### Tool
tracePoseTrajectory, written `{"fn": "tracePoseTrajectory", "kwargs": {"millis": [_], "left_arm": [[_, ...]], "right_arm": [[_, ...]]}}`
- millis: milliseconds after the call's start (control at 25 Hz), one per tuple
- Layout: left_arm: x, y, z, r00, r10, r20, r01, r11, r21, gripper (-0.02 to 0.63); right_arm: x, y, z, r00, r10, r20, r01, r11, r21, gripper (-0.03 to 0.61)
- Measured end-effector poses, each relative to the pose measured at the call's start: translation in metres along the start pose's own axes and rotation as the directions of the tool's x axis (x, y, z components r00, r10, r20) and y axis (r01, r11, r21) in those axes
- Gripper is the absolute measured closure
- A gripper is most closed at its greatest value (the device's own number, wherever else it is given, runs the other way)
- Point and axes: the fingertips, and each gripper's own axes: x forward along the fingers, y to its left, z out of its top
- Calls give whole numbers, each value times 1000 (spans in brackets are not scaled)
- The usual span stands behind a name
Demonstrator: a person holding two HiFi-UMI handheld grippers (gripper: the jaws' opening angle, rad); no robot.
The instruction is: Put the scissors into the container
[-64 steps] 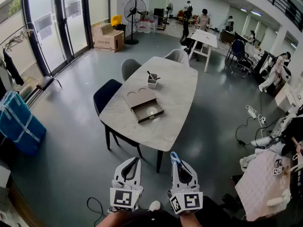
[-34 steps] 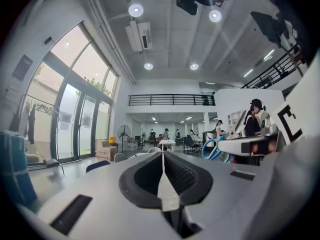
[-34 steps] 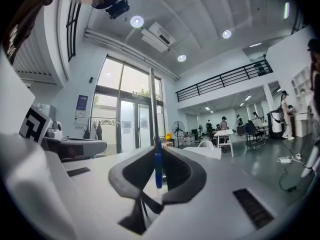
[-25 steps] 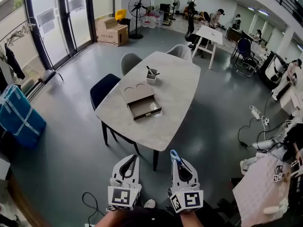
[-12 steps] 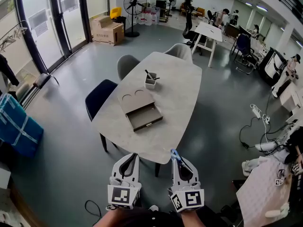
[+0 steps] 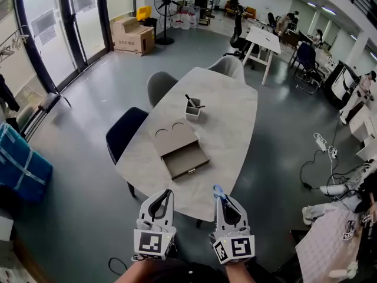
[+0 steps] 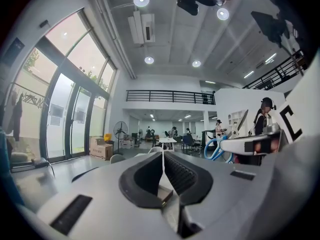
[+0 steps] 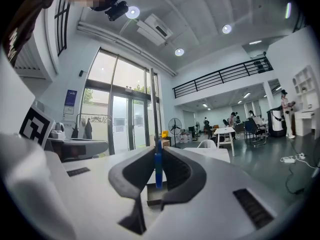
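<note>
A blue-handled pair of scissors (image 6: 217,191) is clamped in my right gripper (image 6: 219,196), its blue handle (image 8: 158,169) standing upright between the jaws. My left gripper (image 6: 166,192) is beside it, shut with nothing in it; its tips meet in the left gripper view (image 7: 162,154). Both grippers point level over the near edge of a marble table (image 6: 232,128). A small white container (image 6: 192,109) with dark utensils stands mid-table, well beyond both grippers. The scissors' blue loops (image 7: 215,149) also show at the right of the left gripper view.
A flat grey box with an open drawer (image 6: 181,148) lies on the table between the grippers and the container. A dark blue chair (image 6: 123,131) and two grey chairs (image 6: 160,86) stand around the table. People work at desks far behind.
Both grippers have been carried forward side by side, from open floor to the table's near edge. The table now looks nearer. The grip on the scissors is unchanged.
</note>
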Motion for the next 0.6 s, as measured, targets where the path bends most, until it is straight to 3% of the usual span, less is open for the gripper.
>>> {"fn": "tracePoseTrajectory", "kwargs": {"millis": [280, 600], "left_arm": [[40, 35, 13, 999, -37, 30, 38, 999, -23, 591], [79, 69, 28, 997, -63, 53, 62, 998, 27, 591]], "right_arm": [[58, 2, 14, 999, -23, 26, 23, 1000, -5, 540], [106, 3, 27, 997, -38, 64, 39, 999, -15, 540]]}}
